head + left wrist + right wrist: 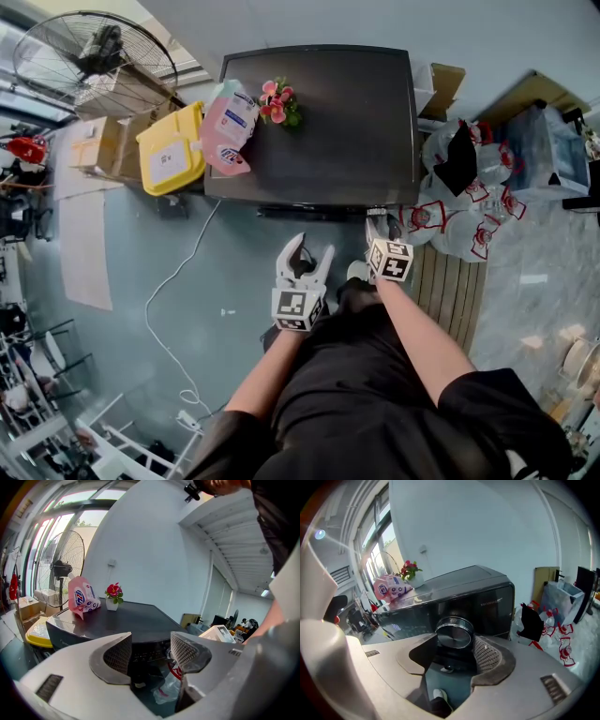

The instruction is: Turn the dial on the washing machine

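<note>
left gripper [150, 652] jaws apart, empty, short of the machine | right gripper [454, 654] clamped on the dial [453, 632], pads seemingly pressing its rim | dial on washing machine [487, 599] front panel | step: grip made | next: rotate wrist, steady squeeze

One washer [319, 122], one dial [453, 634], two hand-held grippers [309, 251] [380, 228], one fan [98, 61], one pink pouch [230, 127], one flower pot [279, 103], one yellow bin [171, 148].
</note>
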The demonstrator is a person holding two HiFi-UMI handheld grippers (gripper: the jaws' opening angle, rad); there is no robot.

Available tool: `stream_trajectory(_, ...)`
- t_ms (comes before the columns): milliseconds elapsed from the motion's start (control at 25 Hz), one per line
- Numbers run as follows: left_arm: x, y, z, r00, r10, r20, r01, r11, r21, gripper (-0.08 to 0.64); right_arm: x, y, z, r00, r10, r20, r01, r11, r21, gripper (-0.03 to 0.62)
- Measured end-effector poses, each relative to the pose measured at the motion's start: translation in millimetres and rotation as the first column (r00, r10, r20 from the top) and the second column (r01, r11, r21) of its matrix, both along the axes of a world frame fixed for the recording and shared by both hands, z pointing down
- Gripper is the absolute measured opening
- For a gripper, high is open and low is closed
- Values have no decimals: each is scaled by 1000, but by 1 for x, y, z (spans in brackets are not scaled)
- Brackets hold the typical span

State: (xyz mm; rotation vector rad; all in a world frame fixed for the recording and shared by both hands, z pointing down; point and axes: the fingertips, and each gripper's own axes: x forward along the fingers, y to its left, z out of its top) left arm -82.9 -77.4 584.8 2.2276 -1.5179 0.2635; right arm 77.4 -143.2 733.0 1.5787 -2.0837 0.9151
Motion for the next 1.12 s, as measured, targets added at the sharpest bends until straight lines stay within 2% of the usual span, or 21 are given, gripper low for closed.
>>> stream_trajectory(240, 0, 0, 1, 1000, -5, 3, 5, 1000, -4, 236, 0, 0, 1, 999, -12, -47, 12, 1000, -1, 209)
stream_trajectory(440, 0, 0, 4, 1000, -8, 11, 8, 1000, -17, 236, -2, 0, 0, 998, -37, -45, 38, 999, 4, 210)
stream_trajectory(520, 1, 0, 5, 1000, -8, 9, 8, 1000, -19, 236, -5, 0, -1, 998, -49, -33, 50, 999, 10, 250)
stream_trajectory(800, 1, -1, 4, 1000, -2, 14, 2, 1000, -21, 236, 0, -4, 1, 998, -15, -59, 15, 1000, 4, 253)
stream_trajectory(920, 1, -1, 5, 1000, -2, 14, 2, 1000, -22, 236, 1, -3, 1, 999, -3, -35, 3, 1000, 1, 250)
stream_trajectory(1120, -1, -3, 4, 1000, -3, 11, 3, 1000, -14, 236, 1, -2, -1, 994, 49, 95, -48, 999, -13, 247)
